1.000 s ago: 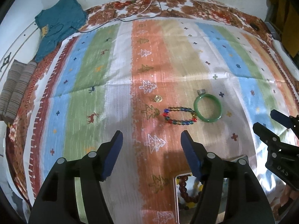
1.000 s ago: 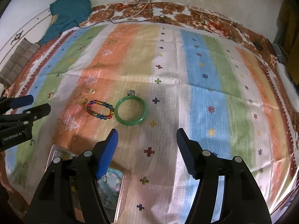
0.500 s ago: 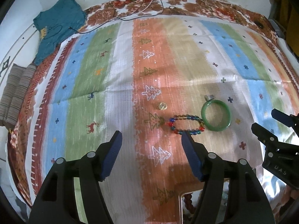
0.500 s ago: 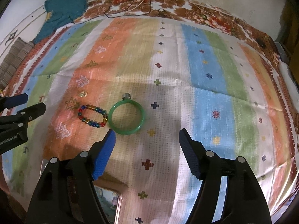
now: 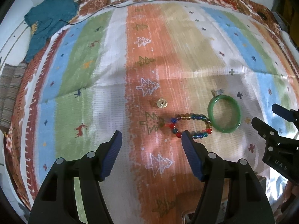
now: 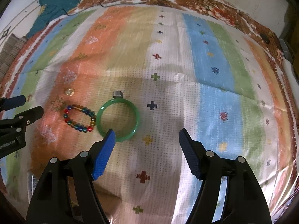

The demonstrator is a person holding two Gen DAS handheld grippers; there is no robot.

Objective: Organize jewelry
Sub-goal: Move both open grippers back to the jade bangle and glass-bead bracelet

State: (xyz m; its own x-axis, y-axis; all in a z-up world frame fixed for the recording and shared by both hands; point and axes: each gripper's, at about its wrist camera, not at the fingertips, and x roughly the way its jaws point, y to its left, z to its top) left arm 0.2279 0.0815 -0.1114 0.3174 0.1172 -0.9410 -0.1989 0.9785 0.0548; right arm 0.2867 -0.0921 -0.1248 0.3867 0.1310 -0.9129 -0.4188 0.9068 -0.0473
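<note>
Both claws, left gripper and right gripper, are released and empty, lining up a pickup; next needs the right closing on the green bangle at its 11 o'clock.

Striped cloth bare ahead of right gripper — open passage. Left: green bangle, bead bracelet, silver ring clustered, touching; gold stud apart.

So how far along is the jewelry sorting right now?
Nothing visibly put away in these views. Neither the left gripper nor the right gripper holds anything; both are open. Left on the cloth: beaded bracelet, green bangle, silver ring and a small gold piece.
</note>
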